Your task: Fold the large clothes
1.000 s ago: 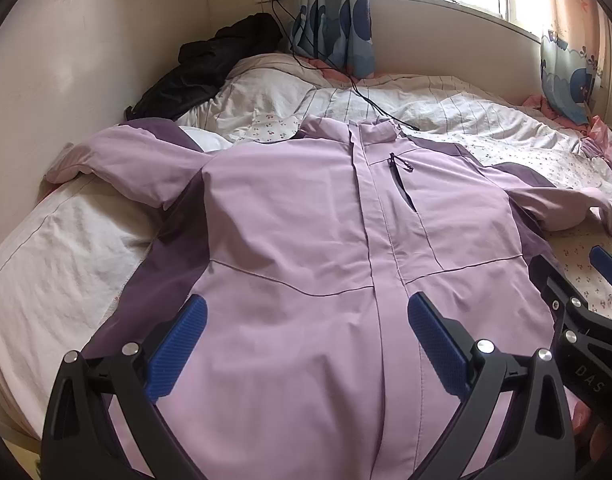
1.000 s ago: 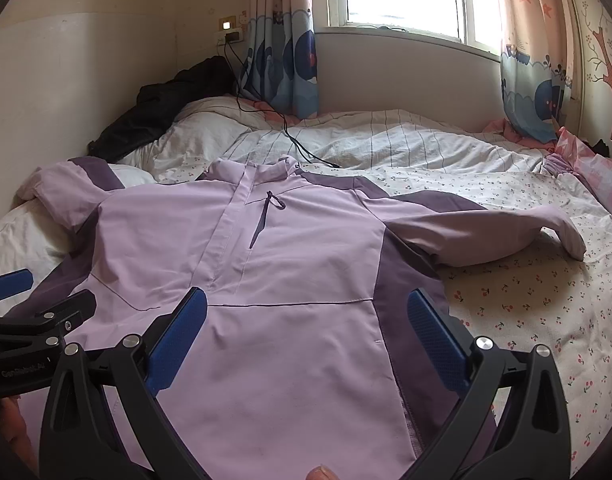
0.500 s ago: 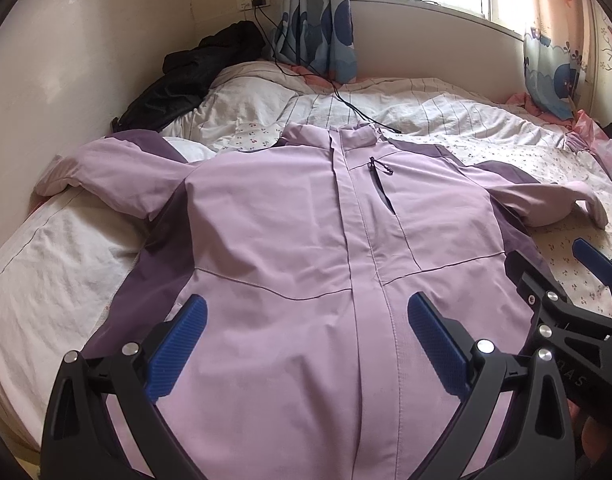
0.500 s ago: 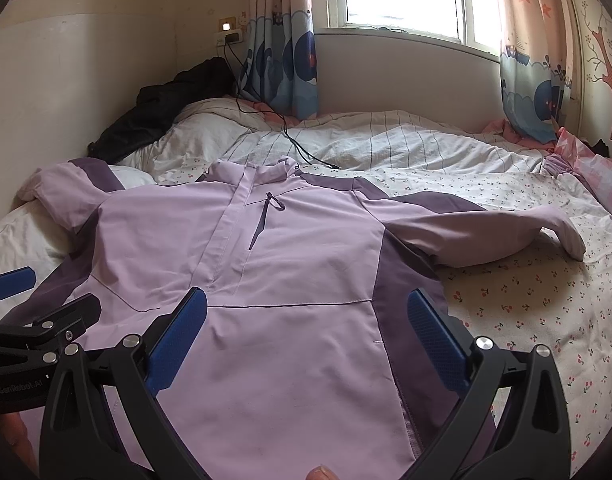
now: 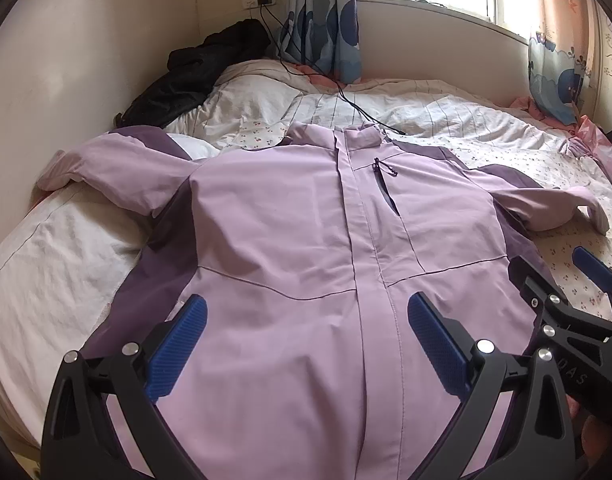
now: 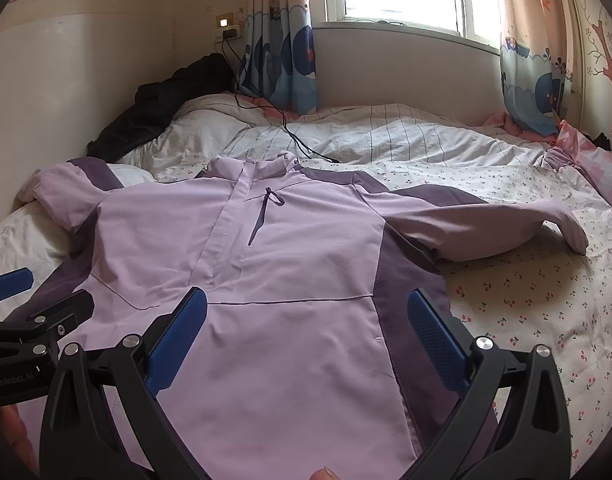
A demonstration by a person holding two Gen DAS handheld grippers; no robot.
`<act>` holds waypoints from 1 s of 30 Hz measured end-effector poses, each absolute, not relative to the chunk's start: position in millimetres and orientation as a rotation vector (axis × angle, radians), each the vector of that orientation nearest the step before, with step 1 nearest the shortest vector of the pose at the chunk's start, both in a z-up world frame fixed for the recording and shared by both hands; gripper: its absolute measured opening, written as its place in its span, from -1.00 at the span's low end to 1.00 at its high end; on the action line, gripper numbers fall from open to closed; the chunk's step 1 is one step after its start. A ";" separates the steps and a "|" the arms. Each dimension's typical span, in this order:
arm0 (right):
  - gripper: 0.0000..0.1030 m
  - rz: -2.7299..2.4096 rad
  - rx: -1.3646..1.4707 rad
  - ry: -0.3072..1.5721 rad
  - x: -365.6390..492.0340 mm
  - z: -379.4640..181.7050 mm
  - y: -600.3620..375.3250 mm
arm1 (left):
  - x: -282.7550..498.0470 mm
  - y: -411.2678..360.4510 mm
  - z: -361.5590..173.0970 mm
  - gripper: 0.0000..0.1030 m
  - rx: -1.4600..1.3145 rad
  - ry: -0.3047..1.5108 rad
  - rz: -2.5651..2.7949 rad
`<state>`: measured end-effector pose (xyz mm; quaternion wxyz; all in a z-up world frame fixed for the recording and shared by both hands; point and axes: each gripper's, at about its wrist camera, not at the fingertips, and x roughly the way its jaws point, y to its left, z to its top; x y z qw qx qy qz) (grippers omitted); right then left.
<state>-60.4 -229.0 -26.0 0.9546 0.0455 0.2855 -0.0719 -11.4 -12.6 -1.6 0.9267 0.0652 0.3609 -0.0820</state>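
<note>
A lilac jacket [image 5: 306, 232] with dark purple side panels lies front-up and spread flat on the bed, collar away from me, both sleeves out to the sides. It shows in the right wrist view too, as the jacket [image 6: 290, 264]. My left gripper [image 5: 306, 332] hovers open above the lower front, near the zip line, with nothing between its blue pads. My right gripper [image 6: 306, 328] is open over the lower right part of the jacket, near the purple side panel. Each gripper shows at the edge of the other's view: right gripper [image 5: 562, 280], left gripper [image 6: 38, 300].
The bed [image 6: 526, 304] carries a cherry-print sheet and a striped white quilt [image 6: 386, 136]. A black garment [image 5: 194, 76] is heaped in the far left corner. A black cable [image 5: 338, 92] runs from the wall socket across the quilt. Curtains and a window stand behind.
Both grippers have drawn slightly back and up from the jacket; more of the room shows in the left view. The jacket has not moved and both grippers stay open.
</note>
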 end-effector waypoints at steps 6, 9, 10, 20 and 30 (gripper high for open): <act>0.88 -0.148 0.093 0.579 -60.9 -25.1 -229.7 | -9.9 -12.9 -3.8 0.87 0.128 0.748 -0.158; 0.88 -0.153 0.101 0.578 -61.1 -23.3 -233.8 | -8.8 -12.2 -4.6 0.87 0.121 0.754 -0.153; 0.88 -0.154 0.104 0.578 -61.2 -22.8 -235.1 | -8.4 -11.8 -4.9 0.87 0.117 0.757 -0.151; 0.88 -0.162 0.118 0.588 -60.3 -22.0 -243.8 | -2.1 -6.5 -7.4 0.87 0.060 0.794 -0.137; 0.88 -0.161 0.122 0.595 -59.5 -22.2 -246.4 | -0.2 -13.1 -8.5 0.87 0.056 0.802 -0.146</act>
